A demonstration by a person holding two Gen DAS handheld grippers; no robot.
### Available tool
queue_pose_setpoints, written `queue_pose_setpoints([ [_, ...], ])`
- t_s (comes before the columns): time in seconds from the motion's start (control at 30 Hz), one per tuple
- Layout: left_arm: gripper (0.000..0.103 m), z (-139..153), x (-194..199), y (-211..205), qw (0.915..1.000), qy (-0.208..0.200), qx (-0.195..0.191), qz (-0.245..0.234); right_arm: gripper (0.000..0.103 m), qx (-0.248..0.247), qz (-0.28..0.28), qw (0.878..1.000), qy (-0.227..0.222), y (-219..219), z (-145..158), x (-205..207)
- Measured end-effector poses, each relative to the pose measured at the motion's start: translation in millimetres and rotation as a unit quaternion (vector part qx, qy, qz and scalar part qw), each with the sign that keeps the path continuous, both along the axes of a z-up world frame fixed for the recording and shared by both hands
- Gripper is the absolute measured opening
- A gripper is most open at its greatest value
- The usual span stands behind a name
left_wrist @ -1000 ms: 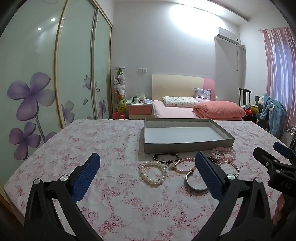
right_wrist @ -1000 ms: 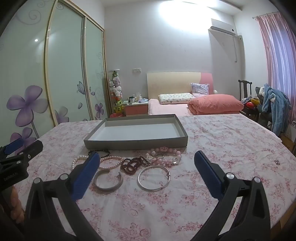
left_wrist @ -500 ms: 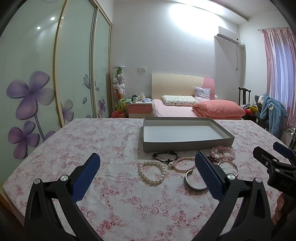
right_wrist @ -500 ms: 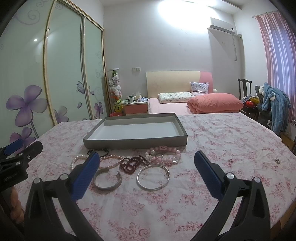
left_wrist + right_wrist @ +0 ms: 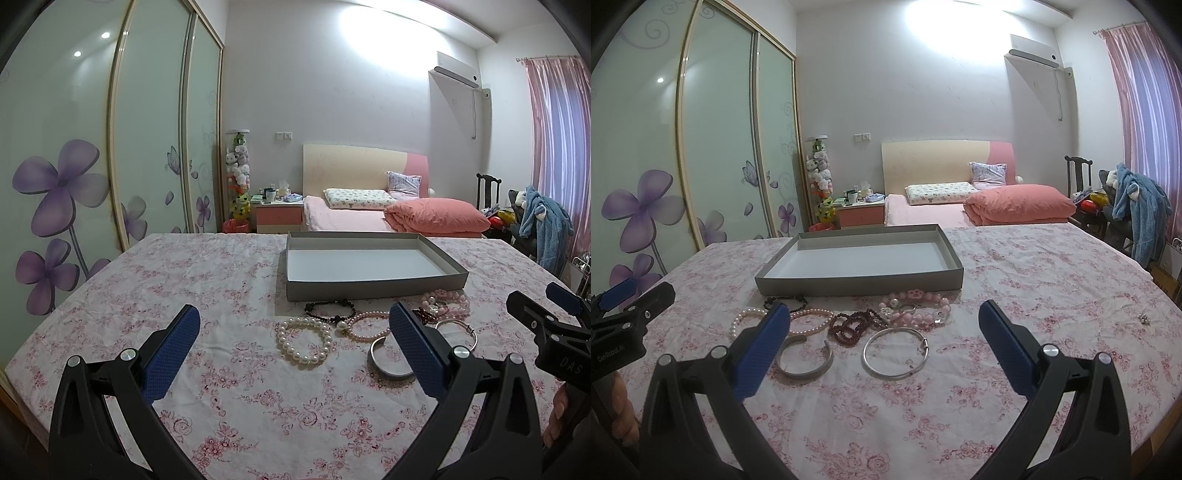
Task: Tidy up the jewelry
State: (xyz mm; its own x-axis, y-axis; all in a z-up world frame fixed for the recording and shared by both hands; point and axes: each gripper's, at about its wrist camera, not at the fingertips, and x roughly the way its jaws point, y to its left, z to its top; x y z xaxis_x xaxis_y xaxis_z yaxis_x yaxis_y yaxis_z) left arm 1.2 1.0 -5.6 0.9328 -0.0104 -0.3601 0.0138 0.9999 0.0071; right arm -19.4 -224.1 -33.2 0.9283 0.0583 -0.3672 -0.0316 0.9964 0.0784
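Observation:
A shallow grey box (image 5: pixel 373 286) (image 5: pixel 857 284) with a white floor stands on the floral tablecloth, with nothing in it. In front of it lie several bracelets: a white pearl bracelet (image 5: pixel 304 341), a black bead bracelet (image 5: pixel 330 309), a thin pink pearl strand (image 5: pixel 364 326) (image 5: pixel 812 321), a dark red bead bracelet (image 5: pixel 855 326), chunky pink beads (image 5: pixel 919 308), a silver cuff (image 5: pixel 804 360) (image 5: pixel 388 360) and a thin silver bangle (image 5: pixel 895 352). My left gripper (image 5: pixel 295 345) is open above the near tablecloth. My right gripper (image 5: pixel 882 345) is open, the jewelry just beyond it.
The table (image 5: pixel 1052 295) is covered in a pink floral cloth. A small sparkly item (image 5: pixel 1143 318) lies alone at the right. Behind are a bed (image 5: pixel 979 210), a nightstand (image 5: pixel 279 216), sliding wardrobe doors (image 5: pixel 92 166) and a chair with a blue robe (image 5: pixel 1141 210).
Both grippers have drifted slightly; the box and jewelry sit a little higher in the left wrist view. Nothing was picked up or moved.

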Motion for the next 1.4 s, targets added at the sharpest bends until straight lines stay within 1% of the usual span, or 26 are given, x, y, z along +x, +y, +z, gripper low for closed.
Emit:
queue_pose_setpoints([
  [1.03,0.101,-5,-1,-5,1.0000,0.004,-0.002,0.001,0.099,0.001,0.000,1.000,0.004,4,0,3],
  [1.17,0.101,-6,-1,-6,1.0000,0.005,-0.001,0.001,0.099,0.002,0.000,1.000,0.006,-1,-4,4],
  [1.23,0.101,-9,-4,-7,1.0000,0.007,-0.001,0.001,0.099,0.003,0.000,1.000,0.007,-2,-7,3],
  [1.27,0.101,-18,-1,-6,1.0000,0.008,-0.001,0.001,0.099,0.003,0.000,1.000,0.008,-2,-7,2],
  [1.4,0.101,-25,-1,-7,0.9999,0.014,-0.002,0.004,0.099,0.002,-0.002,1.000,0.021,-1,-12,10],
])
